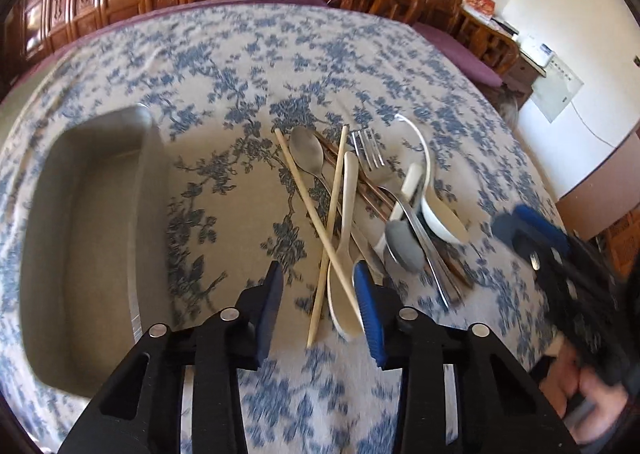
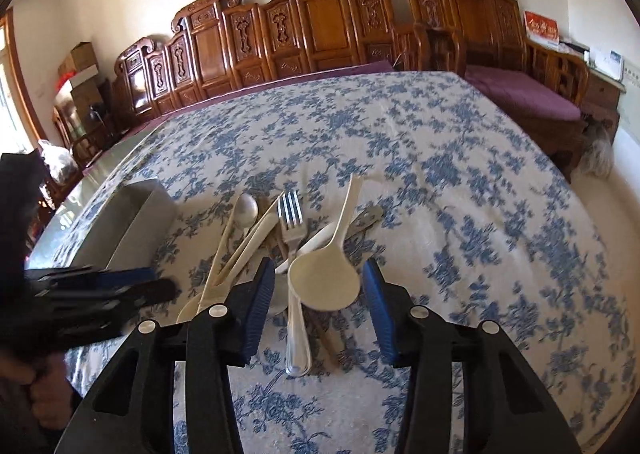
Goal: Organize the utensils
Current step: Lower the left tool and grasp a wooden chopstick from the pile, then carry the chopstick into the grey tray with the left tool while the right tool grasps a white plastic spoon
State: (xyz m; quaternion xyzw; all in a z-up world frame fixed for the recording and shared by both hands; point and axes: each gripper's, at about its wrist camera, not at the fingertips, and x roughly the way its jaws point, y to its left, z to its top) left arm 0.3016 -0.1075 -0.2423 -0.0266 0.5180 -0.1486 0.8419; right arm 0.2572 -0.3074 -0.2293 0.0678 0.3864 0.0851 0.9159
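Carved wooden chairs line the wall behind a floral-clothed tabletop (image 2: 460,182). The utensil pile (image 2: 288,246) lies just ahead of the right tool (image 2: 318,302), fingers apart around the cream spoon (image 2: 324,278), whose handle points away. The left tool (image 1: 320,314) hangs likewise parted; the grey tray (image 1: 88,246) lies to its left.

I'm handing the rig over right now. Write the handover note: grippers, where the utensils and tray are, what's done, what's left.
Left gripper: open, empty, over the near end of the pile by the chopsticks and a cream spoon.
Right gripper: open, empty, jaws on either side of the cream rice paddle, not closed on it.
Utensils: all in one crossed heap on the tablecloth, including the fork and metal spoon.
Grey tray: left of the heap, nothing visible inside.
Done: nothing sorted.
Left: move every utensil into the tray.
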